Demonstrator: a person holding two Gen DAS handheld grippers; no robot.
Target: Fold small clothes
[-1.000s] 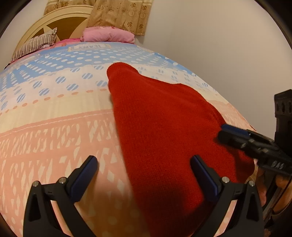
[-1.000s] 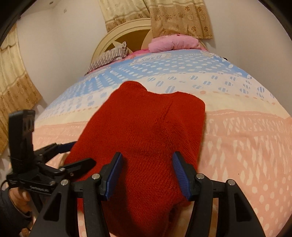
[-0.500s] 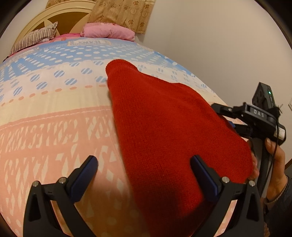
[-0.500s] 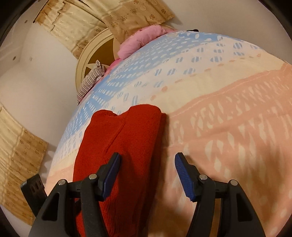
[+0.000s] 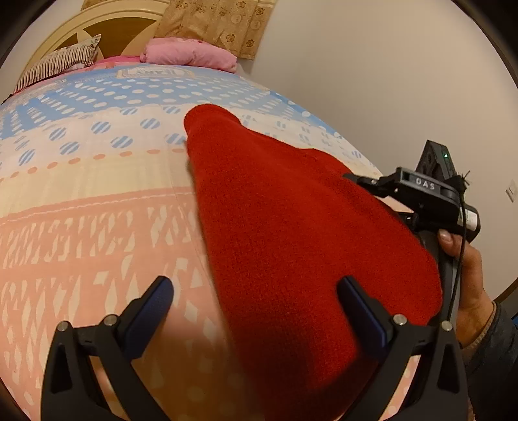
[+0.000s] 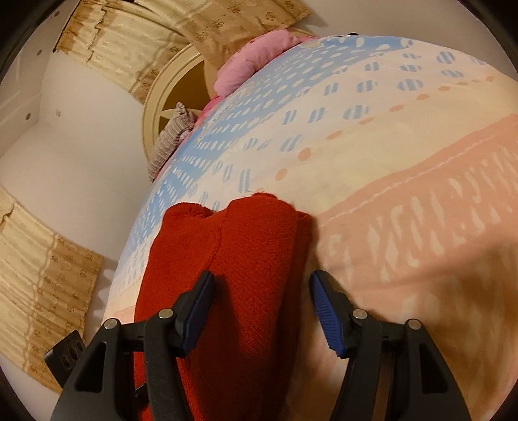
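A red knitted garment [image 5: 291, 233] lies folded on the patterned bedspread [image 5: 90, 200]. My left gripper [image 5: 259, 307] is open and empty, its jaws straddling the garment's near left edge. In the right wrist view the garment [image 6: 246, 275] runs between the jaws of my right gripper [image 6: 262, 311], which is open and empty over the garment's right edge. The right gripper's body [image 5: 427, 194] shows in the left wrist view at the garment's right side, held by a hand [image 5: 466, 268]. A corner of the left gripper [image 6: 64, 353] shows at the lower left of the right wrist view.
A pink pillow [image 5: 191, 55] and a striped pillow [image 5: 55, 64] lie by the cream headboard [image 5: 106, 22]. A wall [image 5: 388, 81] runs along the bed's right side. Beige curtains [image 6: 39, 275] hang on the left.
The right gripper swung to the garment's right side and tilted. The left gripper barely moved. The garment stayed put.
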